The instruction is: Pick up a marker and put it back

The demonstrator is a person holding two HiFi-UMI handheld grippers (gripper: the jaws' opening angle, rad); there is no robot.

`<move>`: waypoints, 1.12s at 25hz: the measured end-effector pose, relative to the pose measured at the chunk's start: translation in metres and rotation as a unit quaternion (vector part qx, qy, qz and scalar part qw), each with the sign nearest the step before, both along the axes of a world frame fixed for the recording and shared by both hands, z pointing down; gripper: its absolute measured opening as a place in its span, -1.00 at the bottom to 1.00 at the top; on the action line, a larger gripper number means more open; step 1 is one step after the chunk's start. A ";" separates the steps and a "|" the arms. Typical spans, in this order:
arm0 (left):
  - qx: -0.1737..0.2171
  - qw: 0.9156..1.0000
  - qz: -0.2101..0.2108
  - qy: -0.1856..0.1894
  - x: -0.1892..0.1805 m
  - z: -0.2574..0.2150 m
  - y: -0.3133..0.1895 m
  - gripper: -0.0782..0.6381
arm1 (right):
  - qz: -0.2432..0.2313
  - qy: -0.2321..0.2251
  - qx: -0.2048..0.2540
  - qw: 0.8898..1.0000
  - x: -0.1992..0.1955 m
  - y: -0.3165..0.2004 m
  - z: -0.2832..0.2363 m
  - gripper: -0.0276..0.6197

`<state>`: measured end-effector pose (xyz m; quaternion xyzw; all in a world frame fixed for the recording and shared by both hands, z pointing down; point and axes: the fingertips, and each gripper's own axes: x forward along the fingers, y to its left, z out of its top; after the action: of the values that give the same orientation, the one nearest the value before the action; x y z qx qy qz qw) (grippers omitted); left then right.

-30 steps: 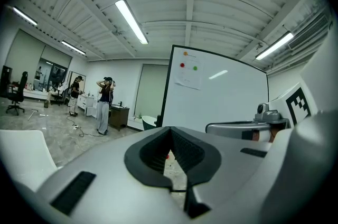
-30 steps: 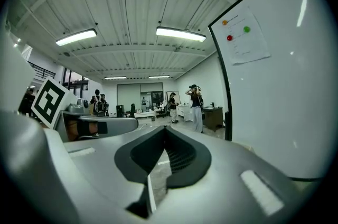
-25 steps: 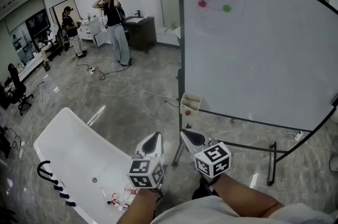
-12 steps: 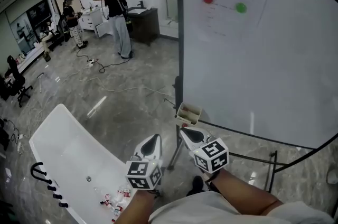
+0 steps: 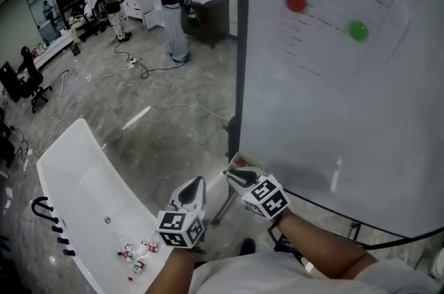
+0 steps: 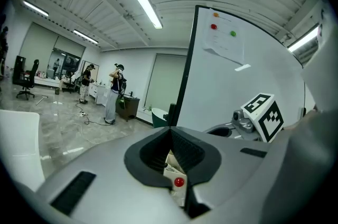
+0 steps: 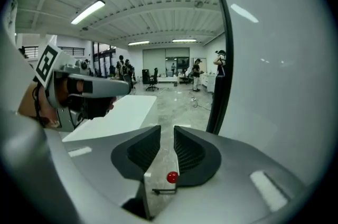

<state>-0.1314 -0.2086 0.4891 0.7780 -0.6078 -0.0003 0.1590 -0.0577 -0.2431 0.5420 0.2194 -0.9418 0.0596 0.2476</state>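
Just off the white table's (image 5: 76, 175) right edge, your left gripper (image 5: 193, 184) hangs with its fingers drawn together on nothing, apparently parked out of the way. Your right gripper (image 5: 232, 176) leads, its fingers a narrow slit apart and empty. It is aimed at the small tray (image 5: 244, 161) at the whiteboard's (image 5: 347, 119) lower left corner. I can't make out a marker, but it probably lies in that tray.

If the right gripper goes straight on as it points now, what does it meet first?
Probably the small tray with a red magnet at the whiteboard's lower corner, framed dead ahead between the right gripper's parted jaws.
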 end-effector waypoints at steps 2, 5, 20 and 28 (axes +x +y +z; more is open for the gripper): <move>-0.008 1.000 -0.009 0.001 0.001 0.008 -0.010 -0.77 | -0.032 0.041 -0.003 0.999 -0.004 -0.006 0.020 -0.68; -0.018 1.000 -0.014 0.001 0.003 0.018 -0.019 -0.77 | -0.061 0.097 0.014 0.993 -0.007 -0.013 0.043 -0.64; -0.053 0.999 -0.008 0.012 -0.005 0.050 -0.043 -0.77 | -0.081 0.213 0.063 0.972 -0.031 -0.045 0.117 -0.64; -0.054 0.998 -0.016 0.016 -0.014 0.052 -0.044 -0.77 | -0.076 0.203 0.065 0.974 -0.030 -0.046 0.113 -0.71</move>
<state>-0.1452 -0.2527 0.5411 0.7587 -0.6164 0.0173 0.2102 -0.0879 -0.2889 0.6548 0.1705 -0.8876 -0.0662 0.4228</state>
